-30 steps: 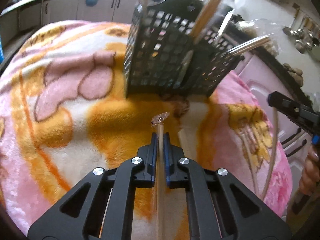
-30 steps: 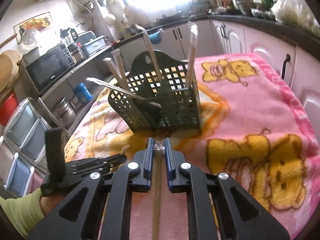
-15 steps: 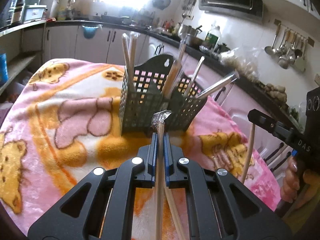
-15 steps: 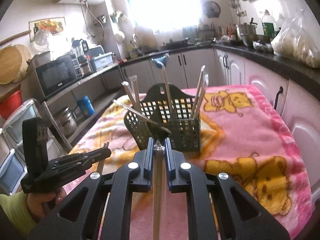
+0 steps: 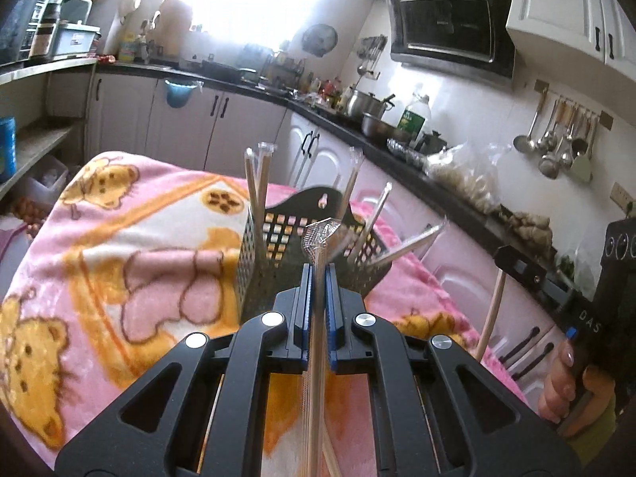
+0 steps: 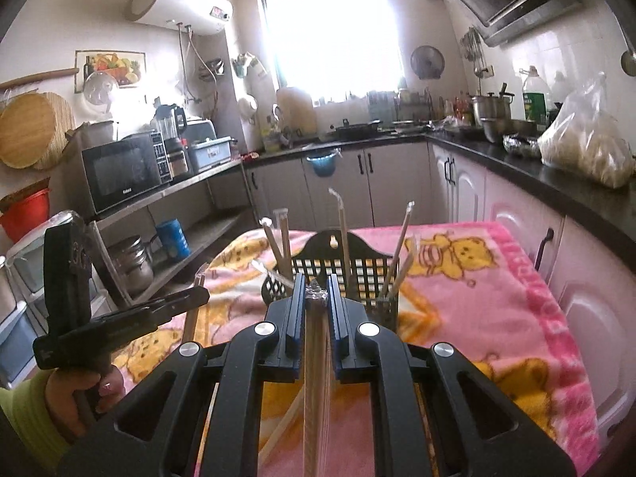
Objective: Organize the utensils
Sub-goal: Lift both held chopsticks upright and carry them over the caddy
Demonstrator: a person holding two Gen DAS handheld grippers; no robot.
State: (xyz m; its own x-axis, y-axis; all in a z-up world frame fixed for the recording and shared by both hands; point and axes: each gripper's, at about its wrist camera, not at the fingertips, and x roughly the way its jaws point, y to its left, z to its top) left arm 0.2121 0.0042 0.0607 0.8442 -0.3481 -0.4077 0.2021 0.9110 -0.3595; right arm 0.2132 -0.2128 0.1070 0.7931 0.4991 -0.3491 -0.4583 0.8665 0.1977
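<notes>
Left wrist view: the left gripper [image 5: 317, 274] clamps wrapped chopsticks [image 5: 316, 342] at frame centre, before the black utensil basket [image 5: 270, 262] on the pink blanket [image 5: 119, 238].

Right wrist view: the right gripper [image 6: 316, 298] pinches another wrapped chopstick pair [image 6: 315, 357]; the basket [image 6: 369, 274] sits mid-frame.

Black hand-held gripper [image 5: 317, 278], blue finger pads, silver screws, yellow-green sleeve [image 6: 22, 413]

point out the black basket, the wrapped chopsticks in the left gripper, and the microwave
black basket [image 6: 369, 274], right wrist view, on its perforated back wall
wrapped chopsticks [image 5: 318, 338], left wrist view, on the shaft between the fingers
microwave [image 6: 123, 173], right wrist view, on its door
</notes>
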